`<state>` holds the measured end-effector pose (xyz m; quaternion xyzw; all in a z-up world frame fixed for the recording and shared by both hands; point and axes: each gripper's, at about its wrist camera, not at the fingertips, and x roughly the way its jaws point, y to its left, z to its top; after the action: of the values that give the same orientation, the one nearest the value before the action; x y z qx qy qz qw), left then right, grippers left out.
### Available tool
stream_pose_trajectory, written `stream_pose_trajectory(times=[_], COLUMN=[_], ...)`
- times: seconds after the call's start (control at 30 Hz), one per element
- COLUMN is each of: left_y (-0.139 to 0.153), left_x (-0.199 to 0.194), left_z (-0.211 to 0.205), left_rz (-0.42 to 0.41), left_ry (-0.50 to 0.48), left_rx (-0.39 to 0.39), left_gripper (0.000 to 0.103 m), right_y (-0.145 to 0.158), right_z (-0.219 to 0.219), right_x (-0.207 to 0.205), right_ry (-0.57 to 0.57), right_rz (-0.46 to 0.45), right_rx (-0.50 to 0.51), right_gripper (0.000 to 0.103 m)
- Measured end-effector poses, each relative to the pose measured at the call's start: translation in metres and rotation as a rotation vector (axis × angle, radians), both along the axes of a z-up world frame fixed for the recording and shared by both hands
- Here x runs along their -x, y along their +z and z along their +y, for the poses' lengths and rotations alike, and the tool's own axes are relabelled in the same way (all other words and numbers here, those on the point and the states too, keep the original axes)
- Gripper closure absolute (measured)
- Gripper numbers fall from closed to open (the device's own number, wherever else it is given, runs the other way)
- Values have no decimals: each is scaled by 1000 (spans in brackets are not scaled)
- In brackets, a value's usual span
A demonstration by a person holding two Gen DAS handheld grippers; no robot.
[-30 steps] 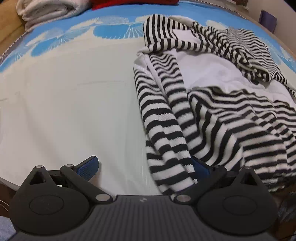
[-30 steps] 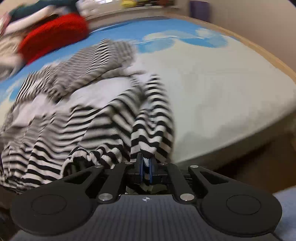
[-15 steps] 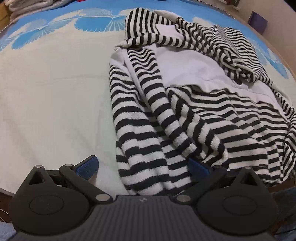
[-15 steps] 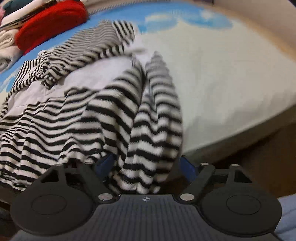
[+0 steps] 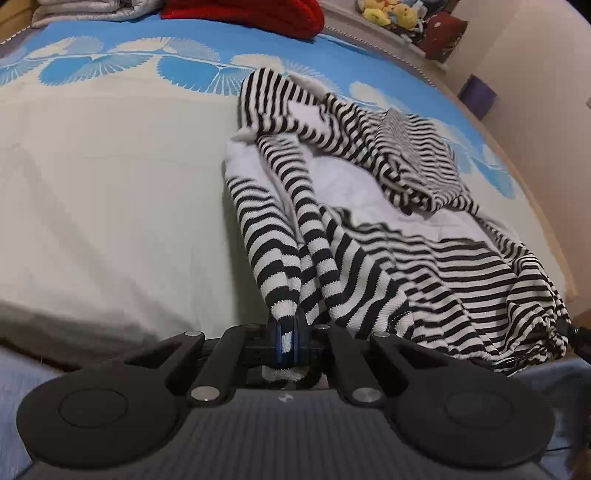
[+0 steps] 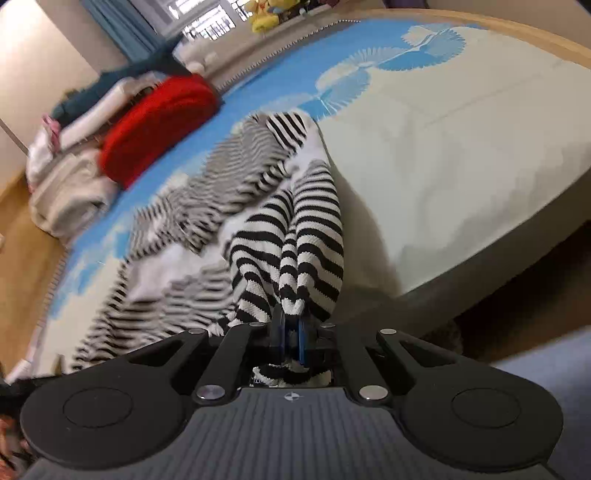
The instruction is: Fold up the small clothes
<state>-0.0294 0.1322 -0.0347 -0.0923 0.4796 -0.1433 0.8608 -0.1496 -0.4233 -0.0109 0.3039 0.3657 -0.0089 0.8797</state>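
Black-and-white striped top (image 5: 373, 236) spread across the near half of a bed (image 5: 110, 206), white inner side showing in its middle, far part bunched into a loose heap. Left gripper (image 5: 286, 338) clamped tight on the top's near hem, blue pads (image 5: 274, 338) pressed together with a wad of striped knit squeezed between them and a bit poking out behind. Cloth drawn up from the bed into taut folds running to that pinch. Right gripper (image 6: 291, 338) likewise closed on the hem at the top's other near corner, striped cloth gathered between its blue pads (image 6: 301, 341) and rising in two rounded folds. Far part of the top blurred in the right wrist view. Bedcover cream nearby, blue with white fan shapes toward the far edge. Red knitted thing (image 6: 159, 125) lying at the far side of the bed, beside a pile of pale folded cloth (image 6: 70, 192). Yellow soft toys (image 5: 391, 14) on a ledge beyond the bed. Wooden floor (image 6: 26, 258) visible past the bed's far side in the right wrist view.
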Motion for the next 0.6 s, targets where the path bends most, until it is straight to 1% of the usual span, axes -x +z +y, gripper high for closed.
stream_pose_trajectory(times=[0.1, 0.17, 0.27, 0.37, 0.43, 0.53, 0.57, 0.6], left_y=[15, 26, 39, 59, 75, 93, 97, 98], left_x=[29, 41, 30, -7, -42, -120, -150, -189], left_z=[3, 5, 9, 7, 2, -15, -21, -28], left_rz=[-11, -18, -18, -50, -83, -113, -118, -124], left_ry=[-15, -18, 4, 20, 30, 61, 82, 117], left_rx=[9, 22, 51, 65, 66, 49, 45, 45], left_gripper=[97, 97, 97, 98, 97, 97, 97, 95], right_y=[16, 24, 36, 53, 68, 86, 90, 93], right_z=[-1, 0, -3, -12, -16, -18, -22, -25], right_x=[28, 42, 41, 14, -24, -96, -127, -161], right_ry=[9, 9, -4, -22, -22, -20, -29, -50], right_rz=[-18, -26, -39, -85, -120, -153, -153, -147], right_rx=[-51, -54, -63, -70, -68, -21, -8, 4], right_gripper=[98, 98, 98, 98, 98, 98, 98, 98])
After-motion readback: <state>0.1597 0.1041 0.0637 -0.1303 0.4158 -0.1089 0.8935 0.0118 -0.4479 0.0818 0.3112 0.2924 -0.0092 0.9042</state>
